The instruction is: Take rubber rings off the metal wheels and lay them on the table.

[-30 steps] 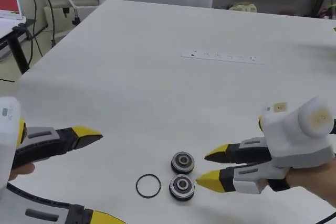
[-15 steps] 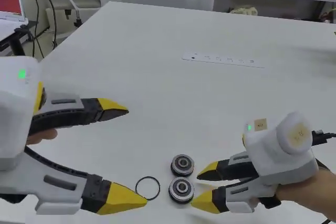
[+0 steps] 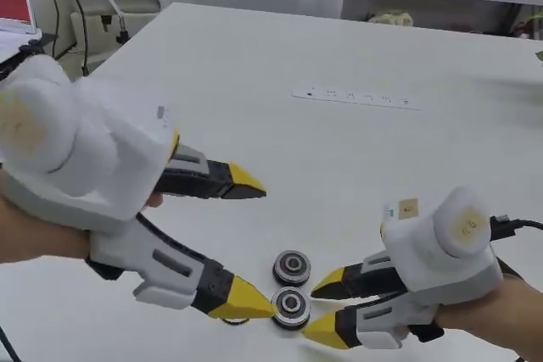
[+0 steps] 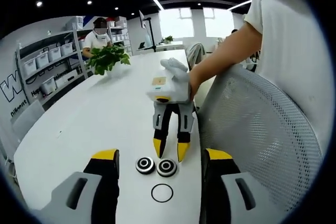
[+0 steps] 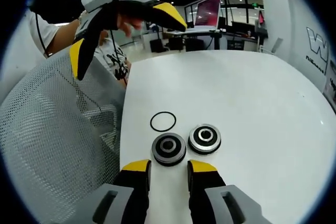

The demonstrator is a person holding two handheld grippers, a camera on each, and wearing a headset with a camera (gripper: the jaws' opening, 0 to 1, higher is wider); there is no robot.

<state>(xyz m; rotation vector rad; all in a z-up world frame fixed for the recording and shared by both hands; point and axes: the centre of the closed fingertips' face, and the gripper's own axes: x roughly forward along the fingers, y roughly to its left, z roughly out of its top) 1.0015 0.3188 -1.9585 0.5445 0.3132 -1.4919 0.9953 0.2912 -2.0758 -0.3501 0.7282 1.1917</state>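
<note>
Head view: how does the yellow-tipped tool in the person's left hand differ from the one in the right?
The left yellow-tipped grey tool has its jaws spread wide; the right yellow-tipped grey tool has its much closer together. The left tool looms larger, nearer the camera; the right looks smaller. Both are open, hold nothing and point toward the nearer round metal wheel.

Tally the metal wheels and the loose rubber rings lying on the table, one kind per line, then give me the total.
Metal wheels: 2
Loose rubber rings: 1
Total: 3
</note>
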